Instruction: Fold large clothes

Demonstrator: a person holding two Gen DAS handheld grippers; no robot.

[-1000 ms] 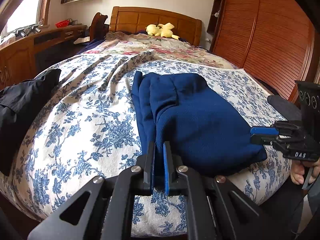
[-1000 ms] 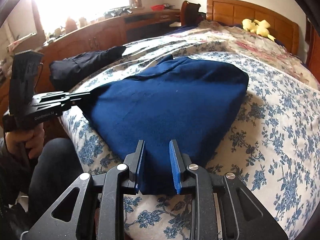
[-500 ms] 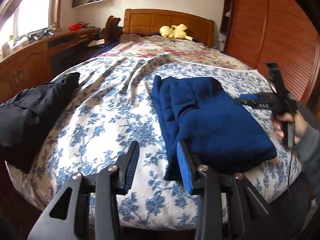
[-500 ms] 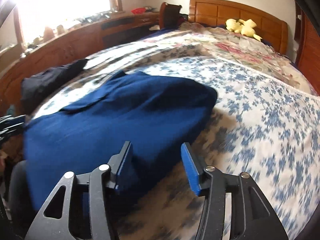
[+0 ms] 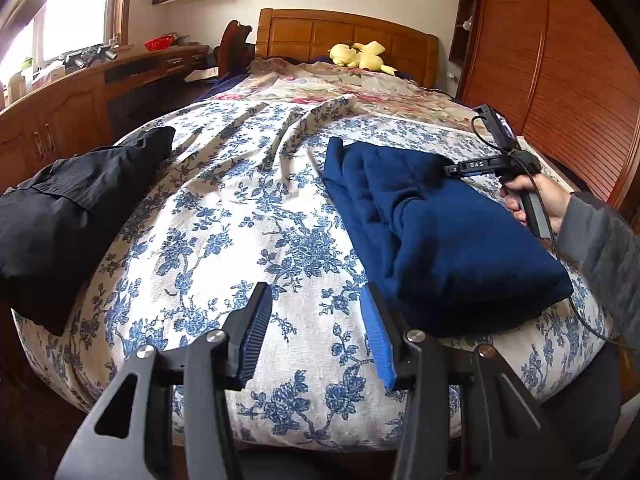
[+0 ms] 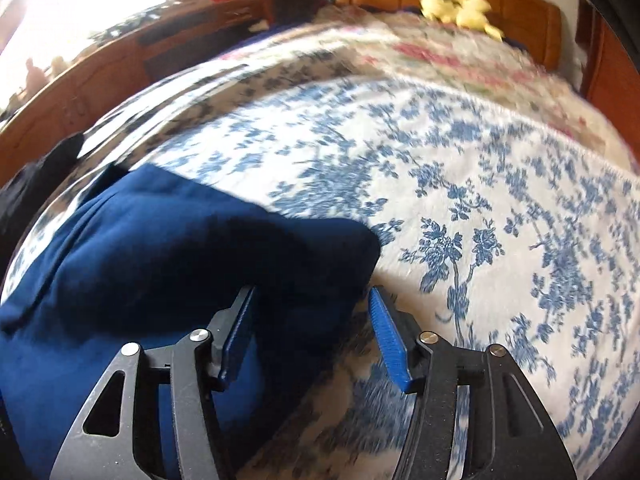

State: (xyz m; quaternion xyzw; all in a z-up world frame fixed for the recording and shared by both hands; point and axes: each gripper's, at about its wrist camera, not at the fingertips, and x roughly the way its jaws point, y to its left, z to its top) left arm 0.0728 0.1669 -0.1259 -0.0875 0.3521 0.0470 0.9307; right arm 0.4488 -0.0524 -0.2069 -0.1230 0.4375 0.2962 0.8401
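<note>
A folded dark blue garment (image 5: 448, 240) lies on the floral bedspread (image 5: 240, 240), right of the middle. My left gripper (image 5: 314, 300) hovers just off the garment's near left corner, its jaws opening with only bedspread between them. In the left wrist view a hand (image 5: 528, 200) holds my right gripper (image 5: 450, 169) over the garment's far right corner. In the blurred right wrist view, that gripper (image 6: 312, 296) has its jaws opening. The corner of the blue garment (image 6: 160, 264) lies below and between them, and the pads do not press on it.
A black garment (image 5: 60, 208) lies at the bed's left edge. A yellow plush toy (image 5: 360, 56) rests by the wooden headboard (image 5: 344, 36). A wooden wardrobe (image 5: 560, 72) stands on the right, and a long desk (image 5: 80, 88) runs under the window on the left.
Both grippers let go of the blue garment's near edge and opened. The left one drew back a little to the left. The right one swept along the garment to its far corner.
</note>
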